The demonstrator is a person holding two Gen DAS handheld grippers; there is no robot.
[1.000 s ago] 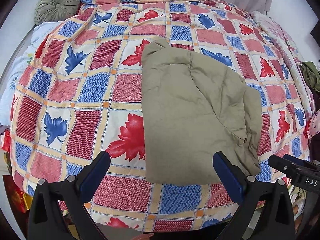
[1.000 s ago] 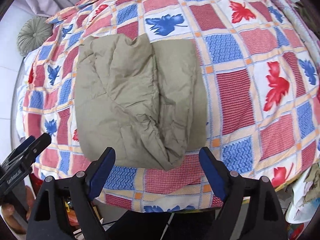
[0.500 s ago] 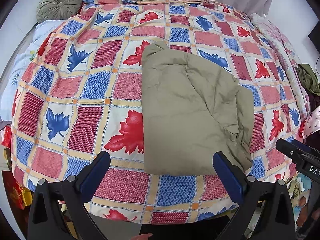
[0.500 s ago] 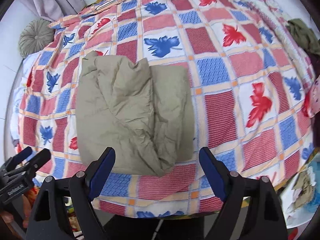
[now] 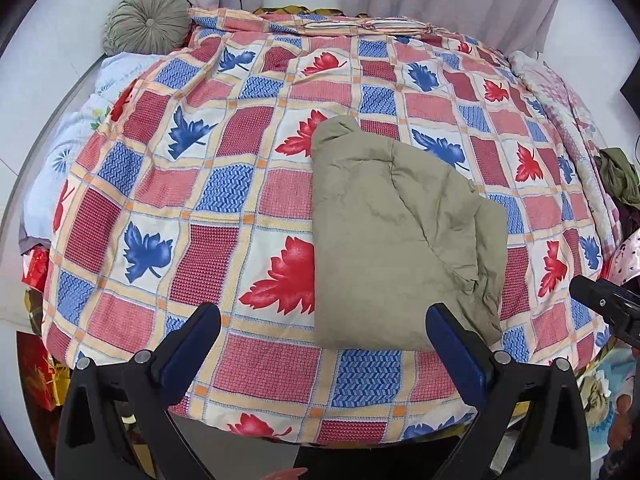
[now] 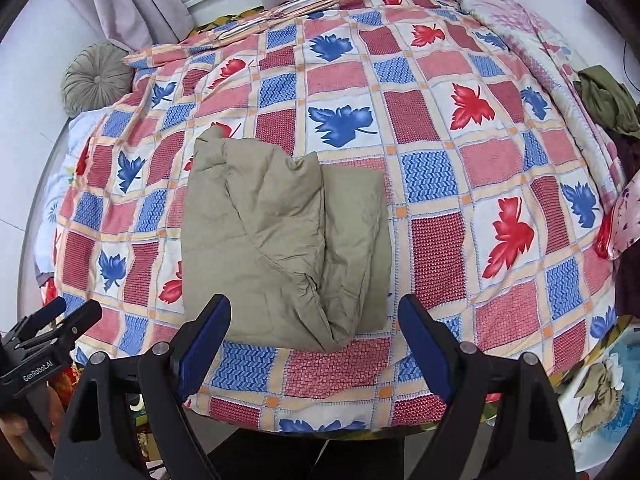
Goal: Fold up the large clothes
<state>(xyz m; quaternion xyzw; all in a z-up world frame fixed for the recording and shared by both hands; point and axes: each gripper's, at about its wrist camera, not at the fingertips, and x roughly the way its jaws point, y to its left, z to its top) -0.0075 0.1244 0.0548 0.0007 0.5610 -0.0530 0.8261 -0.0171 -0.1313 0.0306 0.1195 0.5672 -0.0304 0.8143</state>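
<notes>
A khaki-green garment (image 5: 384,240) lies folded into a rough rectangle on the patterned bedspread (image 5: 160,200), near the bed's front edge. It also shows in the right wrist view (image 6: 280,240), with a rumpled fold down its right side. My left gripper (image 5: 320,340) is open and empty, held above and in front of the garment's near edge. My right gripper (image 6: 316,332) is open and empty, likewise held back from the near edge. Neither touches the cloth.
A round green cushion (image 5: 146,24) sits at the bed's far left corner. A pink floral quilt (image 5: 568,120) and a dark green cloth (image 5: 618,176) lie along the right side. Curtains (image 6: 132,0) hang behind. Clutter lies on the floor around the bed.
Both grippers have drawn back and up from the bed, so the garment looks smaller and more of the room shows. The garment has not moved.
</notes>
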